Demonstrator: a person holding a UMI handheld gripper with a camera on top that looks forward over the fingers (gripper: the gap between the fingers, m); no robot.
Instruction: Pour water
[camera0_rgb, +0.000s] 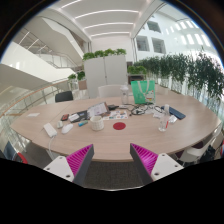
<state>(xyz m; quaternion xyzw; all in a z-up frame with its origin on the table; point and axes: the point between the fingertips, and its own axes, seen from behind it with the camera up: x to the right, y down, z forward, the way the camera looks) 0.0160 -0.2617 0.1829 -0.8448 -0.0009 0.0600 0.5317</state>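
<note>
Approach step. My gripper (111, 160) is empty, fingers apart, well short of the table (60, 140). Green pitcher (139, 92) stands far right; I'd close in next.

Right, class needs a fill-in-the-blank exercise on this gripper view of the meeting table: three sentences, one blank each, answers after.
1. The gripper has its two pink-padded fingers ____, with nothing between them.
2. The round coaster lying on the table beyond the fingers is ____ in colour.
3. The two tall bottles standing at the table's far side are ____ in colour.

Missing words: open; red; green
</note>
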